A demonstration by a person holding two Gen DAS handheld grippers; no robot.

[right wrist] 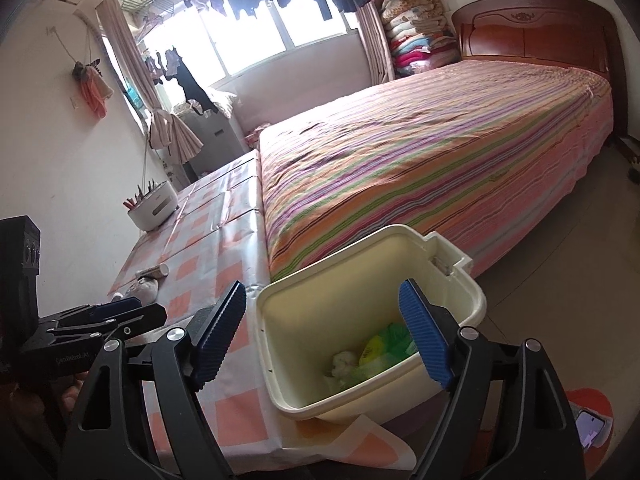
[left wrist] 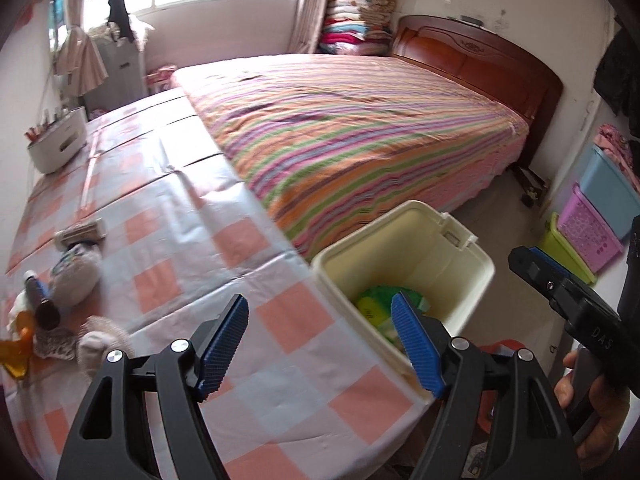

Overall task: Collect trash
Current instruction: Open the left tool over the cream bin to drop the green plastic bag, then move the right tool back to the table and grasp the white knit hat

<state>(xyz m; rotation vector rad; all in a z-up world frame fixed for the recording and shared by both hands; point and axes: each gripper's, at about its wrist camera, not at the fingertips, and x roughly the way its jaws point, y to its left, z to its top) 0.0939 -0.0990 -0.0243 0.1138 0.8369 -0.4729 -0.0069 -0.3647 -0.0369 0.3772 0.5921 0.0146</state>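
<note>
The left tongs (left wrist: 320, 344) stand open with nothing between their blue ribbed pads, hovering over the corner of the table (left wrist: 248, 380) where it meets the cream plastic bin; the right tongs (right wrist: 324, 336) are open and empty too, poised above that cream plastic bin (right wrist: 472, 304), whose near rim shows between the pads; inside the bin lies trash, a crumpled green and yellow plastic wrapper (right wrist: 380, 348) beside a wad of white tissue (right wrist: 344, 362); the bin sits against the table's edge, close to the foot of the striped bed (left wrist: 360, 132); the table wears a glossy pink-and-white checked cloth; at its far left side, well apart from the bin, more litter waits: a dark cylindrical tube (left wrist: 42, 304), crumpled grey paper wads (left wrist: 78, 276) and an orange scrap (left wrist: 16, 354), clustered together; further back stands a white oval holder (left wrist: 56, 150).
</note>
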